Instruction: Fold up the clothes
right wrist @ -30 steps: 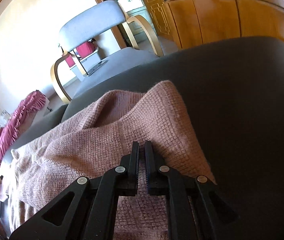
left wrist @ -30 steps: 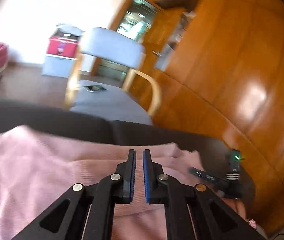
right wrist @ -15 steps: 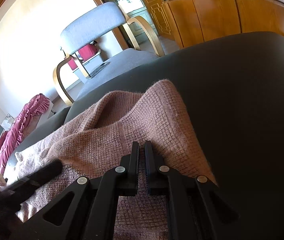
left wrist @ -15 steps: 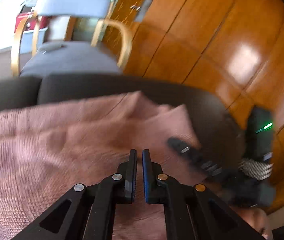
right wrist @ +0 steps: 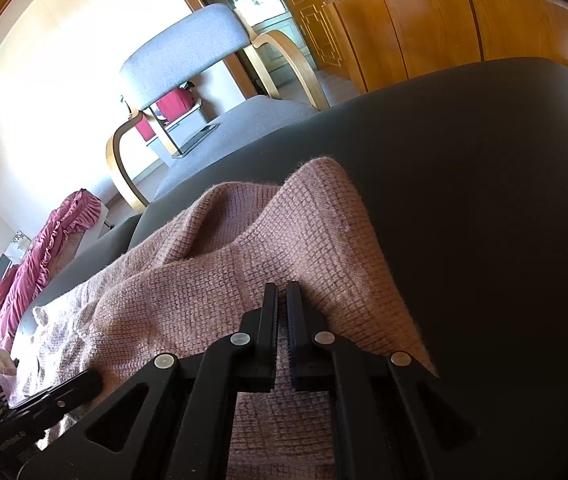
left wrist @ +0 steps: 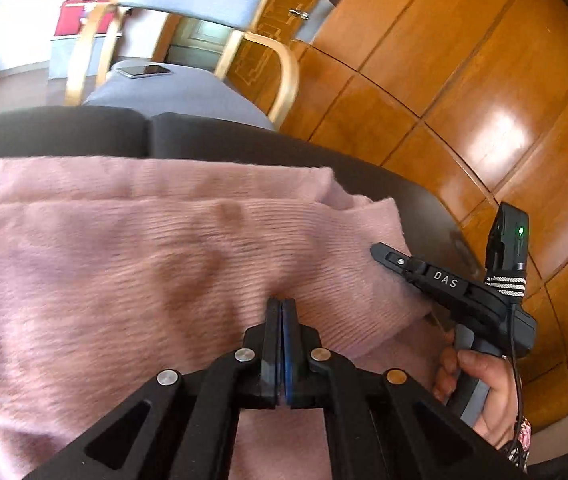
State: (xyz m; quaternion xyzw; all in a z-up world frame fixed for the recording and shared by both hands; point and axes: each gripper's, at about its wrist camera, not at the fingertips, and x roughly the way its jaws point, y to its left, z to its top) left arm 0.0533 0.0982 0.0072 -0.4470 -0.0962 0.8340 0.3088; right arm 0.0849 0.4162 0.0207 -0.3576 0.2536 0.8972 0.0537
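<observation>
Left wrist view: the left tool (left wrist: 282, 312) is at the bottom middle, low over a pink sweater (left wrist: 144, 264).
Left tool state: its two fingers are pressed together, with no gap showing. The tips touch the knit, but I cannot tell if any cloth is pinched between them.
Sweater: it lies spread and partly folded over a dark surface (left wrist: 212, 140). One layer lies on top of another, and a folded edge runs across the far side.
Right tool: seen at the right edge (left wrist: 383, 254), its black fingers lie on the right end of the sweater. A hand (left wrist: 479, 392) holds its handle. A green light (left wrist: 520, 231) glows on a small black box above it.
Room: a grey chair (left wrist: 180, 88) with bent wood arms stands behind the surface, with a phone (left wrist: 146, 71) on its seat. A wood wall (left wrist: 463, 80) fills the right side.

Right wrist view: the right tool (right wrist: 282, 300) rests low on the pink sweater (right wrist: 212, 280).
Right tool state: its fingers are close, with a thin gap between them. No cloth shows in the gap.
Sweater: its near corner lies under the tool, and one corner rises in a soft peak ahead. It lies on the dark surface (right wrist: 483, 180).
Left tool: part of it pokes in at the lower left (right wrist: 64, 392).
Room: the grey chair (right wrist: 188, 48) stands behind, and a dark pink ruffled cloth (right wrist: 48, 240) lies far to the left.
</observation>
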